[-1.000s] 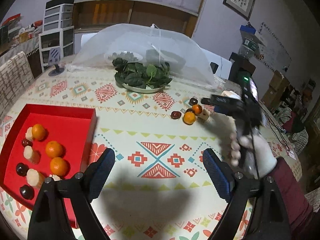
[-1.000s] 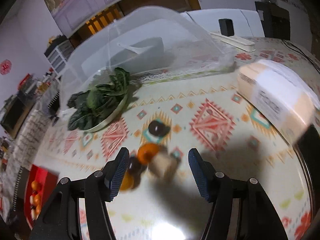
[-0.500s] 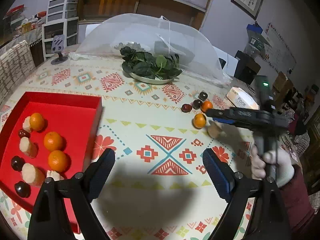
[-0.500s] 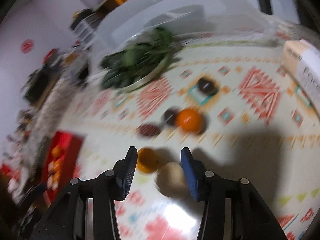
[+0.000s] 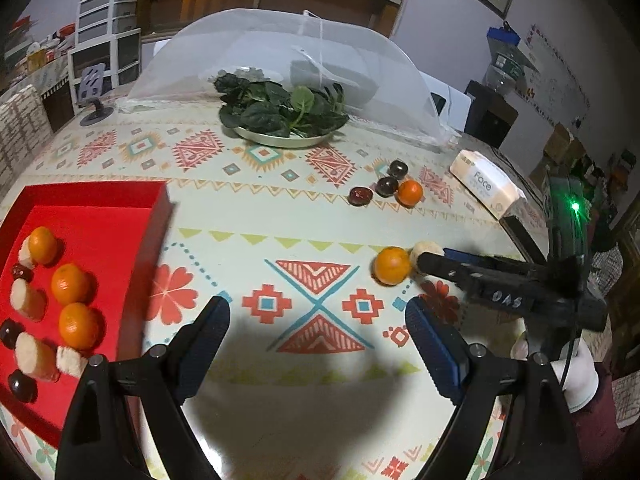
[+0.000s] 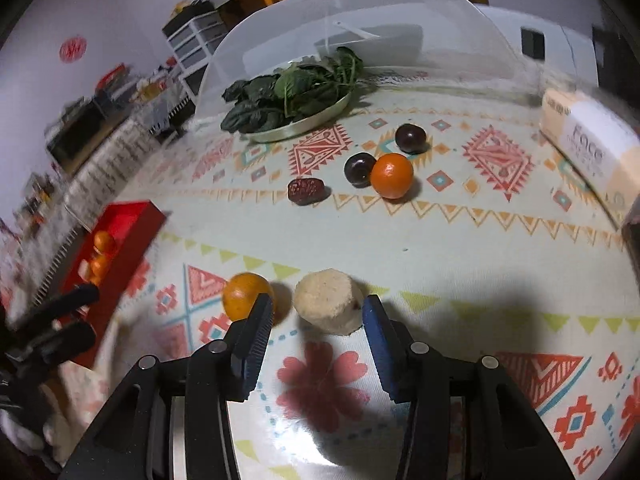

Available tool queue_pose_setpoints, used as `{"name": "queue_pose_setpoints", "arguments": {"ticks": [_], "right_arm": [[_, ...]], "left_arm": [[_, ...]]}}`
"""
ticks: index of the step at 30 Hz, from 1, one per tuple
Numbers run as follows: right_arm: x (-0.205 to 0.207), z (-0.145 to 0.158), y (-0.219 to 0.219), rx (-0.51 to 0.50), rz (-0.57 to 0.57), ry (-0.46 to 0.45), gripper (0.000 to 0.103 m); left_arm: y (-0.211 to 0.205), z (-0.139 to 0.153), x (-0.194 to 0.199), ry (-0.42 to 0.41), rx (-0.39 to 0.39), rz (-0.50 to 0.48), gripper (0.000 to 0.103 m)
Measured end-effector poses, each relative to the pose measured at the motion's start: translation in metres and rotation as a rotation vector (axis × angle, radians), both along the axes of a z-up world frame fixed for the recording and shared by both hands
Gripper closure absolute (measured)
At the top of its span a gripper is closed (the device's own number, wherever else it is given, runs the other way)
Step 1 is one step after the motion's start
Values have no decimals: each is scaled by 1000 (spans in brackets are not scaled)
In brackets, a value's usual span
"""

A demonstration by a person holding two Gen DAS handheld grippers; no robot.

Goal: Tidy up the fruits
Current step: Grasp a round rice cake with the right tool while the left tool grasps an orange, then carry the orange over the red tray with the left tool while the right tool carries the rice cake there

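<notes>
A pale banana chunk (image 6: 327, 305) lies on the patterned tablecloth between the tips of my right gripper (image 6: 318, 316), which is open around it with small gaps on both sides. A tangerine (image 6: 246, 295) sits just left of the left finger. The chunk (image 5: 426, 249) and tangerine (image 5: 392, 265) also show in the left wrist view, with the right gripper (image 5: 430, 262) reaching in from the right. Farther back lie another tangerine (image 6: 391, 175), two dark round fruits (image 6: 359, 167) and a red date (image 6: 306, 191). My left gripper (image 5: 316, 330) is open and empty above the cloth. The red tray (image 5: 120, 240) at left holds several fruits.
A metal plate of leafy greens (image 5: 282, 114) stands in front of a mesh food cover (image 5: 280, 52). A tissue pack (image 5: 484, 188) lies at the right near the table edge. A phone stand (image 5: 94, 92) is at the back left.
My right gripper has swung toward the near table area and now straddles the banana chunk beside the tangerine; its jaws stand a little wider than half a second ago. The left gripper moved slightly forward.
</notes>
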State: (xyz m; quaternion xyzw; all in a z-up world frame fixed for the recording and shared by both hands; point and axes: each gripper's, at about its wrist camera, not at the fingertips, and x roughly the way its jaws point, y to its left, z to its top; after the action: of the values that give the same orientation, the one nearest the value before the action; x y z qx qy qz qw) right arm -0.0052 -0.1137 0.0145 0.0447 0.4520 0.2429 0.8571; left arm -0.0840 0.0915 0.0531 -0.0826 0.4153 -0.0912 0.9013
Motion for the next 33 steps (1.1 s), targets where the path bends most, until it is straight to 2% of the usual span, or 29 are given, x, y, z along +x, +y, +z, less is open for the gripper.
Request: {"name": "queue_pose_setpoints", "arguments": {"ticks": [3, 5, 13, 17, 20, 22, 24, 25, 29, 33], "right_arm": [[-2, -2, 6, -37, 6, -33, 53], [-1, -3, 5, -35, 4, -39, 59], [-2, 1, -14, 34, -58, -53, 65], [-2, 6, -27, 79, -90, -61, 67], [-1, 8, -35, 108, -112, -60, 67], [-1, 8, -37, 118, -112, -58, 69], [-1, 9, -36, 120, -110, -57, 70], [-1, 9, -36, 122, -109, -56, 70], [-1, 9, -37, 130, -108, -56, 73], [1, 6, -44, 176, -116, -34, 73]], "left_arm": [[-12, -3, 4, 0, 30, -28, 14], [-20, -5, 7, 0, 42, -52, 14], [-55, -19, 40, 24, 90, -134, 14], [-70, -30, 60, 51, 94, -166, 34], [-79, -37, 75, 59, 88, -179, 36], [-84, -40, 81, 63, 97, -188, 43], [-90, -44, 84, 69, 110, -206, 66], [-91, -46, 84, 71, 122, -206, 71], [-94, -47, 82, 55, 142, -208, 71], [-82, -41, 75, 42, 121, -176, 71]]}}
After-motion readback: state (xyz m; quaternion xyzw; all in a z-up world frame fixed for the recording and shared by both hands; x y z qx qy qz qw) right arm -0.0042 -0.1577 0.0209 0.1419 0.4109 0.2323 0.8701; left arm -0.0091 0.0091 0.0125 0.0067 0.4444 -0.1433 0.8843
